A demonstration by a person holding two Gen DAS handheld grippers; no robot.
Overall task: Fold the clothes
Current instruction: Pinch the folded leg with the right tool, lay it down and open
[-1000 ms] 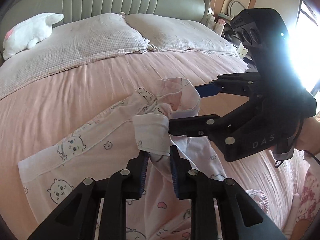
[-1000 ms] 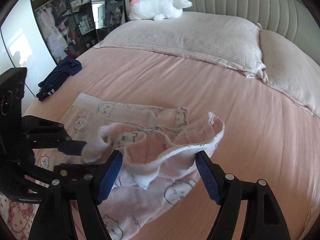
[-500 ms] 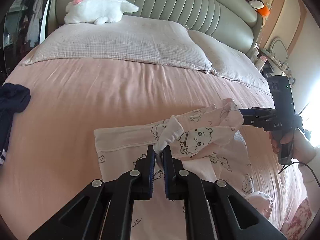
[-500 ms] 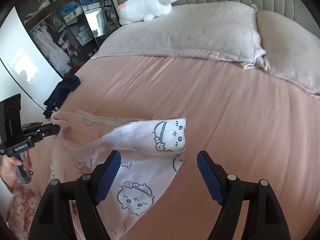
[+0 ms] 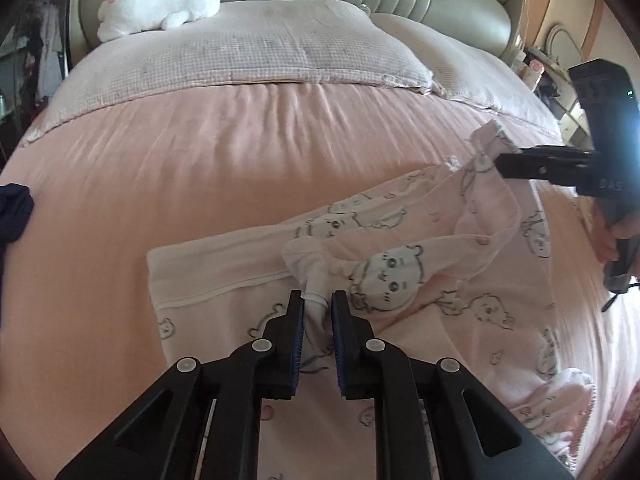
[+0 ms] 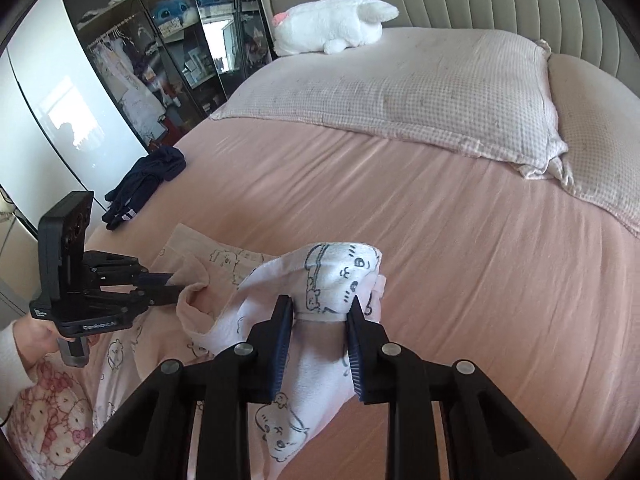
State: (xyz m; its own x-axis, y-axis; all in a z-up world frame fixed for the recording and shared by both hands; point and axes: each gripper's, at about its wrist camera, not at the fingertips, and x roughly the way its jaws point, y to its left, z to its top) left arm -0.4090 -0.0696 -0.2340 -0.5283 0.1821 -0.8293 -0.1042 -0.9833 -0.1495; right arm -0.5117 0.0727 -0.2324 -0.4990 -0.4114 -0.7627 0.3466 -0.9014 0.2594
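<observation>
Now — left tongs [image 5: 316, 310] pinch garment [image 5: 392, 272] | right tongs [image 6: 320, 312] closing on its cuff

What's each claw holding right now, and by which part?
Left claw pinches the pink printed garment by a white cuff. Right claw, jaws closing, has a bunched printed edge of it between them.

Right gripper [image 6: 320, 308], jaws closing on bunched pink garment [image 6: 340, 272] over bed [image 6: 460, 240]

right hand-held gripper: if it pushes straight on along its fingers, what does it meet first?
The bunched fold of the pink printed garment between its closing jaws; past that, probably the pink bedsheet, though depth is unclear.
</observation>
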